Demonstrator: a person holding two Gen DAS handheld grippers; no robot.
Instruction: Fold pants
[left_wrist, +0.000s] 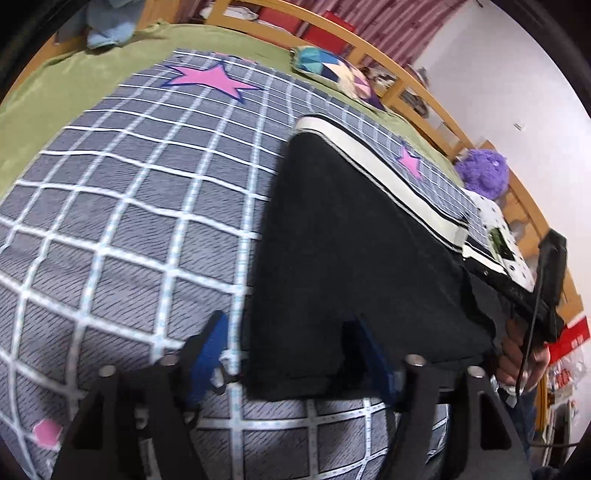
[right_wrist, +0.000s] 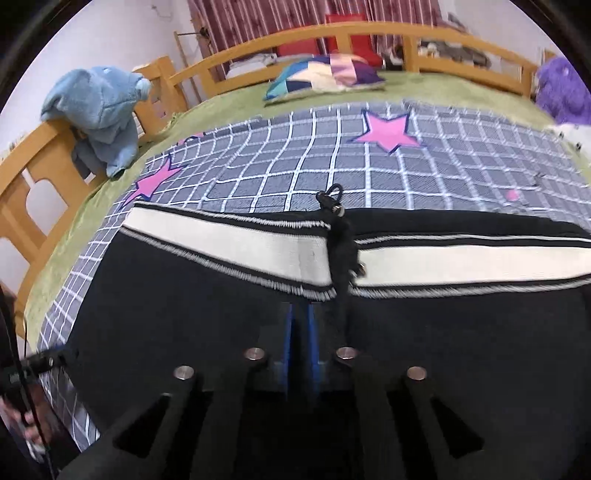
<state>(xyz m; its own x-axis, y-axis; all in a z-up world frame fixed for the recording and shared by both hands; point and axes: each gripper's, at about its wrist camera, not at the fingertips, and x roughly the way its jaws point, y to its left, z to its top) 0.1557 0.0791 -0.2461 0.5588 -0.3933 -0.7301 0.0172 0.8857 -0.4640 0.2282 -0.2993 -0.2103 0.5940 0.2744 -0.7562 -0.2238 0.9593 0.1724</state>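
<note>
While the left tongs (left_wrist: 291, 354) gape wide astride the near edge of the black pants (left_wrist: 354, 258), the right tongs (right_wrist: 301, 347) sit pinched shut over the same cloth. Pants lie flat on the checked blanket (left_wrist: 129, 206), white waistband (right_wrist: 236, 243) farthest out. Left blanket lies open; pillow (right_wrist: 325, 75) and wooden bed rail (right_wrist: 369, 31) border the far side.

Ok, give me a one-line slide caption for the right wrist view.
Right gripper shut on black pants with a white side stripe, spread across a star-patterned checked blanket.
</note>
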